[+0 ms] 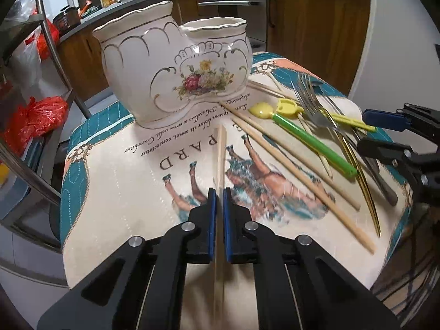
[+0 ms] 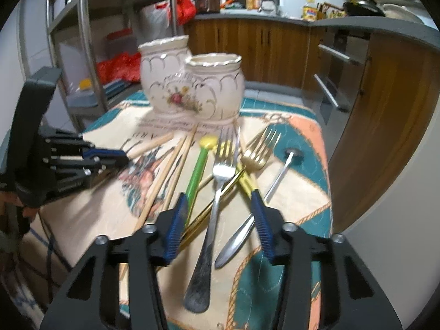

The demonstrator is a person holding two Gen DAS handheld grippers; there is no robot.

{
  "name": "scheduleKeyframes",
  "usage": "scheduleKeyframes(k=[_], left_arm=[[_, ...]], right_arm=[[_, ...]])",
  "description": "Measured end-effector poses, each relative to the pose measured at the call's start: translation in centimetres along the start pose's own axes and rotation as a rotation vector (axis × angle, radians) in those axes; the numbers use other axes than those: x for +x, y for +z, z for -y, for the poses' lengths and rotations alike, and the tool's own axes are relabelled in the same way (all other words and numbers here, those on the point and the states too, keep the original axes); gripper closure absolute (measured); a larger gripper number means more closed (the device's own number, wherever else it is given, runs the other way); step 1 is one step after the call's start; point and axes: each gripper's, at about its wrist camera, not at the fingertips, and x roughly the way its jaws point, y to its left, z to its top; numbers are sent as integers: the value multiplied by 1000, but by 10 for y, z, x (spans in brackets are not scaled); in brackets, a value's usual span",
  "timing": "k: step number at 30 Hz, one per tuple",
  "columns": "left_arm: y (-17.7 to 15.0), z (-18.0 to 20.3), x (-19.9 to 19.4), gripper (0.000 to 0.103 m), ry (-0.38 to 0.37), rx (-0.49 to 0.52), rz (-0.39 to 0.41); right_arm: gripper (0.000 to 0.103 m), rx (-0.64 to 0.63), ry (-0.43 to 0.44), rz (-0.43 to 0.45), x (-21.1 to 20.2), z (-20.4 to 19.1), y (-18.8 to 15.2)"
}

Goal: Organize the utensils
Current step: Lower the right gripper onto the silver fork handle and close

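Note:
My left gripper [image 1: 219,192] is shut on a wooden chopstick [image 1: 220,148] that points toward the white floral two-pot ceramic holder [image 1: 176,71]. It also shows in the right wrist view [image 2: 121,157], with the chopstick [image 2: 154,143]. My right gripper [image 2: 218,200] is open above a silver fork [image 2: 217,192], a gold fork [image 2: 258,151], a green-handled yellow spoon [image 2: 199,170] and loose chopsticks [image 2: 165,181]. The holder [image 2: 192,88] stands beyond them.
The utensils lie on a printed cloth over a small table [image 1: 115,192]. A metal rack with red bags [image 1: 35,118] stands at the left. Wooden kitchen cabinets [image 2: 275,49] are behind. A silver spoon [image 2: 277,181] lies at the right.

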Motion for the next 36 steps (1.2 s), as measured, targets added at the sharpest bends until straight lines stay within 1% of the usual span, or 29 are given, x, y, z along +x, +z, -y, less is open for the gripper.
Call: scheduleKeyframes(k=[3,4,6,9,12,17,23,24,26,27,33,36], left_arm=[[-6,-1,-5,98,-14,6,10],[-9,0,-5,98,-17,6,13],[-13,-1,-7,98,-27,1,19],[-16,-3,-9,98,-42,-7,24],[-17,-5,-9,98,-56,-18,29],[-18,-5,-11,97,-86,-22,24],[-26,-9,-13,97,-122,-44,18],[-27,-10,-13,97,-124,-48,25],[-28,-11,-13,97,-130,-58,32],[-28,-11,-12,99,-128,-55,36],[-27,-8,-15,99,-119,-44,59],[-27,-9,-15,99,-118,-45,55]], right_arm=[[73,-25,-11,-40,-1,-3,-3],[74,-32,-11,-55,-1,-5,-5],[78,-38,-5,-84,0,-6,-6],[81,-43,-14,-124,3,-6,-8],[81,-51,-32,-157,10,-6,-6],[81,-48,-70,-183,18,-5,1],[81,-7,-44,-186,24,4,9],[88,-4,-36,-183,25,4,9],[95,10,-8,-181,25,6,7],[96,17,-6,-173,24,6,6],[96,38,20,-117,12,6,5],[96,28,18,-126,12,4,6]])
